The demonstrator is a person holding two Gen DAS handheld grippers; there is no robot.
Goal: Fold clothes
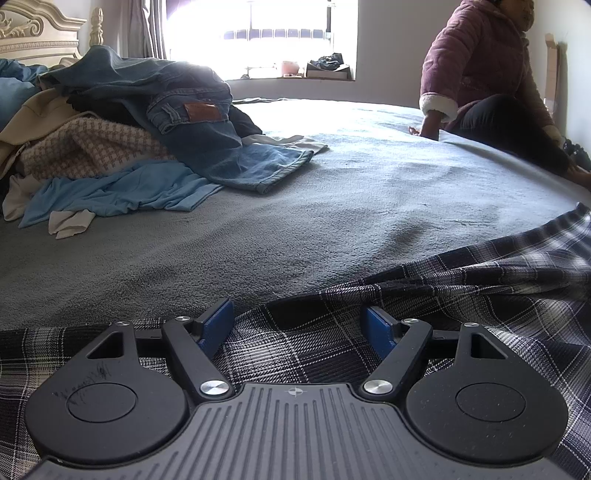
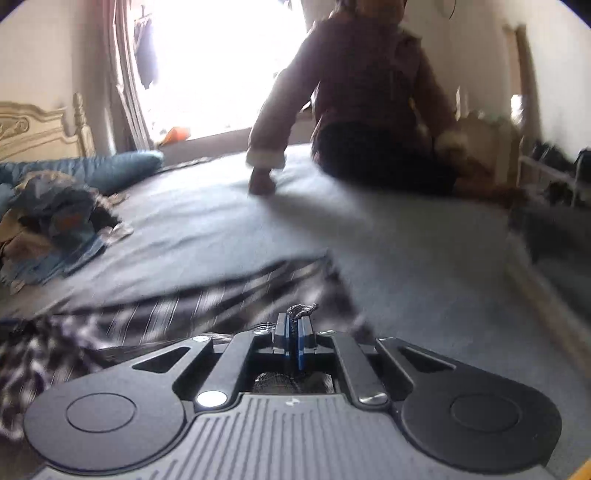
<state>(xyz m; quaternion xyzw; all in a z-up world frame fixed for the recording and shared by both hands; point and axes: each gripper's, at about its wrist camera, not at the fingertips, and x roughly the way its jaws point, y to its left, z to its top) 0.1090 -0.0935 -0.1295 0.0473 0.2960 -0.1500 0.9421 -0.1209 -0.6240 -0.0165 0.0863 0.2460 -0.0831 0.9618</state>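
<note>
A dark plaid garment (image 1: 461, 295) with white checks lies spread on the grey bed cover, under and in front of my left gripper (image 1: 297, 325). That gripper stands open, its blue pads (image 1: 216, 325) wide apart above the cloth, pressing on nothing. In the blurred right wrist view the same plaid garment (image 2: 192, 310) stretches off to the left. My right gripper (image 2: 294, 332) is shut on an edge of it, and a small bunch of fabric (image 2: 303, 309) sticks out above the closed pads.
A heap of clothes, with blue jeans (image 1: 207, 125), a houndstooth knit (image 1: 85, 147) and a light blue top (image 1: 122, 192), lies at the left near the headboard (image 1: 33, 33). A person in a maroon jacket (image 1: 476, 62) sits at the bed's far right edge. Grey bed cover (image 1: 351, 192) lies between.
</note>
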